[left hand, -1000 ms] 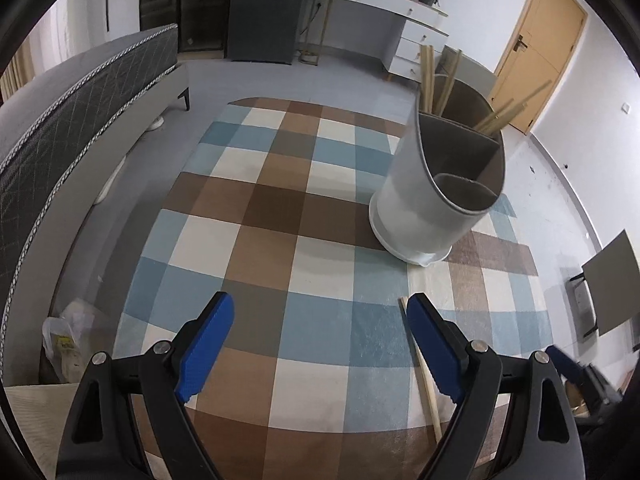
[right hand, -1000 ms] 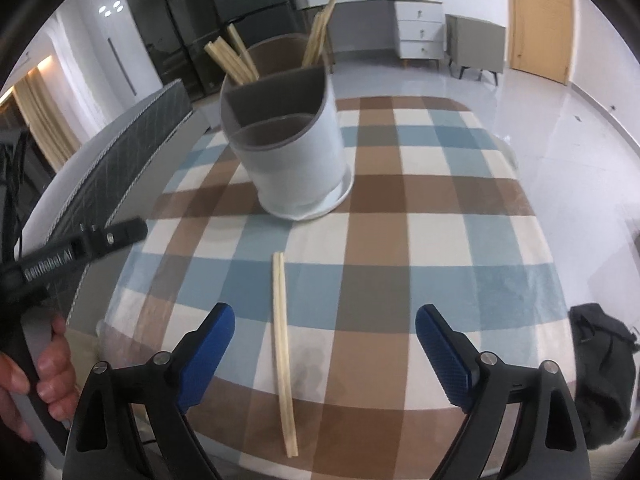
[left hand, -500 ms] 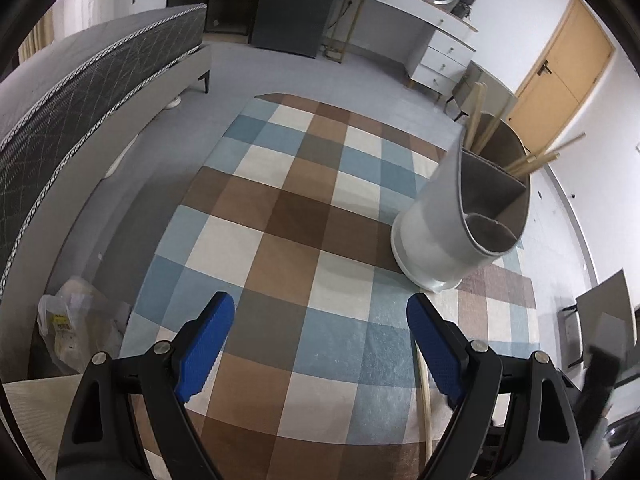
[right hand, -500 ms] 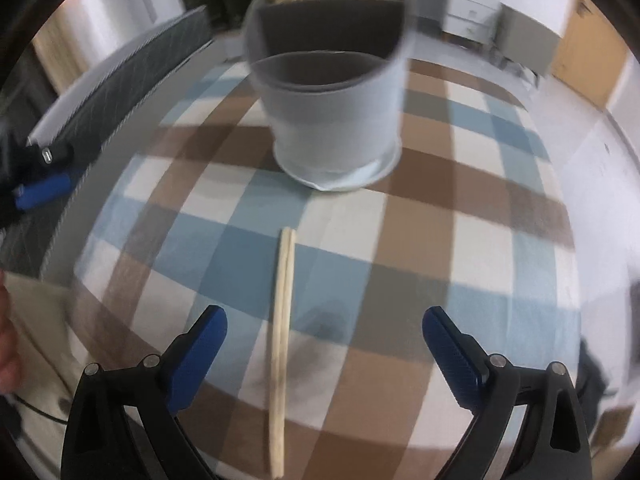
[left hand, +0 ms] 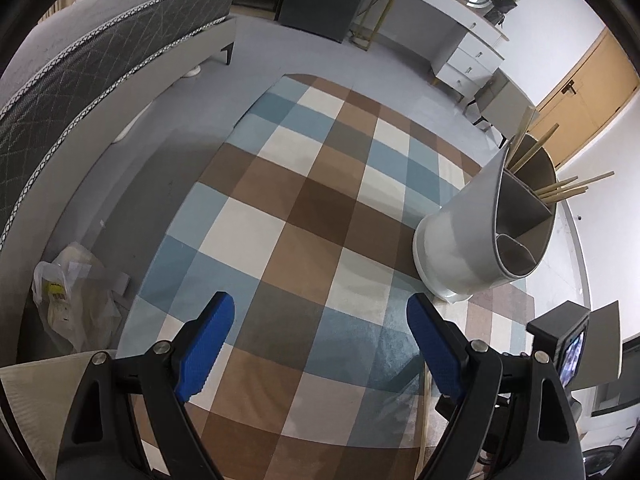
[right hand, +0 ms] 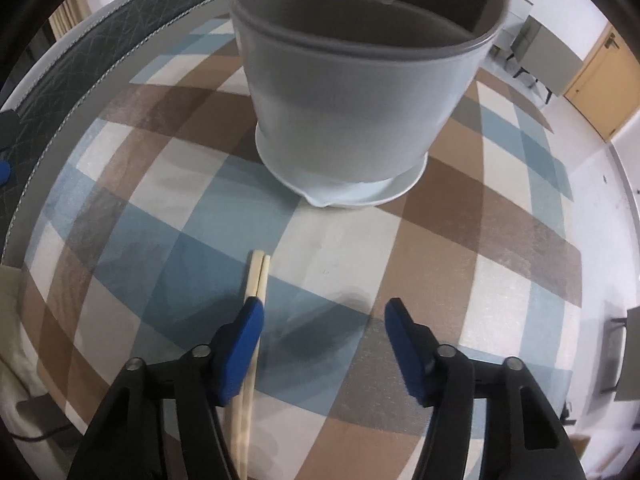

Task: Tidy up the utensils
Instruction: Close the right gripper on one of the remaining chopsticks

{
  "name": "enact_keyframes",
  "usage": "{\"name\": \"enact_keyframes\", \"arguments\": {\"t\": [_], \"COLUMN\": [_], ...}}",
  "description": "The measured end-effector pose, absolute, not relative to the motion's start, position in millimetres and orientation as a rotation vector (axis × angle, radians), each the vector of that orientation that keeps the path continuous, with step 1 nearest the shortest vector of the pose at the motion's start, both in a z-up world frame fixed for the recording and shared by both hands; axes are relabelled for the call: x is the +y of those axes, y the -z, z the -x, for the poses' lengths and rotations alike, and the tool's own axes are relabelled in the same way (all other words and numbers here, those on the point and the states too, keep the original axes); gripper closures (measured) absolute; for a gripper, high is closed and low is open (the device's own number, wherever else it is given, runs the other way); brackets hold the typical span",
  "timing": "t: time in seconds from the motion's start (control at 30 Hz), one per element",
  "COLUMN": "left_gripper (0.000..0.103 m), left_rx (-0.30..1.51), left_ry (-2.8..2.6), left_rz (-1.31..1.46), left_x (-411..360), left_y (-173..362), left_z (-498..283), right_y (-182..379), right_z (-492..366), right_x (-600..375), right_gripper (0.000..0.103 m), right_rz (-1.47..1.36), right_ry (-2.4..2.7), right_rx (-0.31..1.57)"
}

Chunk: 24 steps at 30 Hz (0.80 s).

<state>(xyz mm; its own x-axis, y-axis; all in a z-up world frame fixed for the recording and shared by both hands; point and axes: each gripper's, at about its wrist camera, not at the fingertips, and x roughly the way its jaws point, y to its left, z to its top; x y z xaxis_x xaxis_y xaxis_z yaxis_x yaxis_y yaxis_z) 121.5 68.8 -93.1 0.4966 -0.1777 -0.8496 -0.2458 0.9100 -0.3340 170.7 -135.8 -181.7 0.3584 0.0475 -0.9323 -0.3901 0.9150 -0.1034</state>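
A pair of wooden chopsticks (right hand: 258, 276) lies side by side on the checked tablecloth (right hand: 460, 280), in front of a white divided utensil holder (right hand: 360, 100). My right gripper (right hand: 326, 344) hangs low over the cloth with its jaws closing. The chopsticks run along the inner side of its left finger (right hand: 244, 344), which partly hides them, and the right pad is well clear of them. My left gripper (left hand: 320, 344) stands open over bare cloth, holding nothing. In the left wrist view the holder (left hand: 460, 256) has several chopsticks (left hand: 560, 192) sticking out of its back compartment.
A grey bed (left hand: 80, 60) runs along the table's left side, with a plastic bag (left hand: 68, 304) on the floor beside it. A white dresser (left hand: 460, 40) and a wooden door (left hand: 580, 92) stand at the back. The table's near edge is just below both grippers.
My right gripper has sunk toward the cloth and come up to the chopsticks, and its jaws have narrowed. In the left wrist view the holder has slid right and the other gripper's body has appeared.
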Motion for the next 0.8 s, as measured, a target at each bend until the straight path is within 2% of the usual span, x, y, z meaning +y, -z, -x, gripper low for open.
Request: {"name": "enact_keyframes", "arguments": {"t": [0.2, 0.33, 0.4, 0.47, 0.53, 0.8], "left_gripper": [0.018, 0.018, 0.018, 0.018, 0.018, 0.018], "left_rx": [1.081, 1.093, 1.096, 1.098, 1.102, 1.129], "left_ry": [-0.045, -0.049, -0.052, -0.049, -0.04, 0.004], "left_rz": [0.45, 0.441, 0.438, 0.433, 0.434, 0.44], "left_x": [69, 69, 69, 69, 68, 63], "left_y": [97, 100, 101, 102, 103, 111], "left_z": [-122, -123, -123, -123, -123, -125], "right_y": [184, 183, 182, 182, 183, 170], "right_z": [-170, -174, -175, -176, -173, -185], "right_x": [-128, -126, -122, -115, -110, -143], "right_gripper": [0.05, 0.066, 0.077, 0.092, 0.099, 0.1], "right_rz": [0.372, 0.34, 0.336, 0.341, 0.346, 0.135], "right_ry": [-0.295, -0.304, -0.319, -0.338, -0.356, -0.358], "right_rx": [1.162, 1.162, 1.155, 1.148, 1.141, 1.139]}}
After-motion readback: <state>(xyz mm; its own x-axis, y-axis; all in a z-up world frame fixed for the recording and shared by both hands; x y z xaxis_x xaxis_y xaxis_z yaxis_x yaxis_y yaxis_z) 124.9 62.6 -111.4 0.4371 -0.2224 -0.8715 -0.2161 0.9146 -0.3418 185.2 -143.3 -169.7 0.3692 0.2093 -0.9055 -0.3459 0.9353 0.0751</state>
